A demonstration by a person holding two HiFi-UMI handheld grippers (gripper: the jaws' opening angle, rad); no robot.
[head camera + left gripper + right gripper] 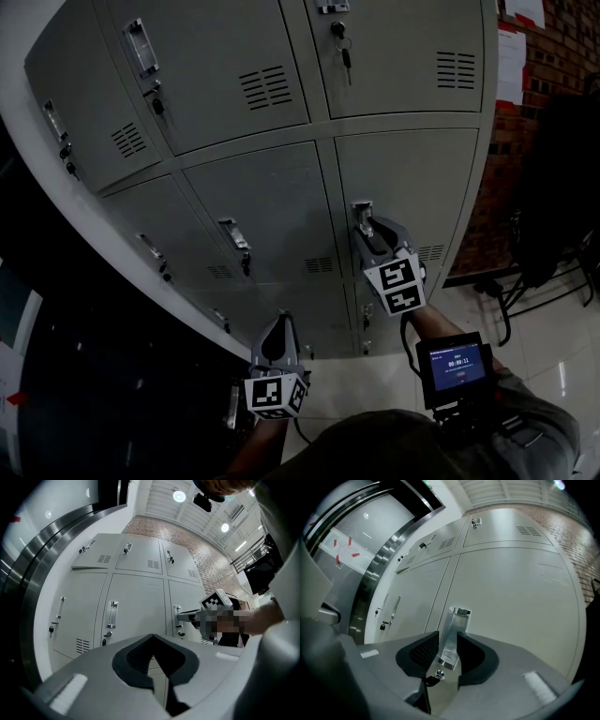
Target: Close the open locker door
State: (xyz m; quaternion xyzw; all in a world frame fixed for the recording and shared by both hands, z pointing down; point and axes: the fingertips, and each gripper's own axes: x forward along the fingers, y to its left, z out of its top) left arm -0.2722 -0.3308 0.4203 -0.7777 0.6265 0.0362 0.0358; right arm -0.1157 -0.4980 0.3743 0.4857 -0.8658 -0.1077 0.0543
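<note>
Two grippers: right gripper sits parted around the door handle; left gripper, at its seven o'clock, is closed.

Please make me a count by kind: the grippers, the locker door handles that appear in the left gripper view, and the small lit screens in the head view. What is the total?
Grippers: 2 (left gripper, right gripper)
Door handles: 6
Small screen: 1
Total: 9
</note>
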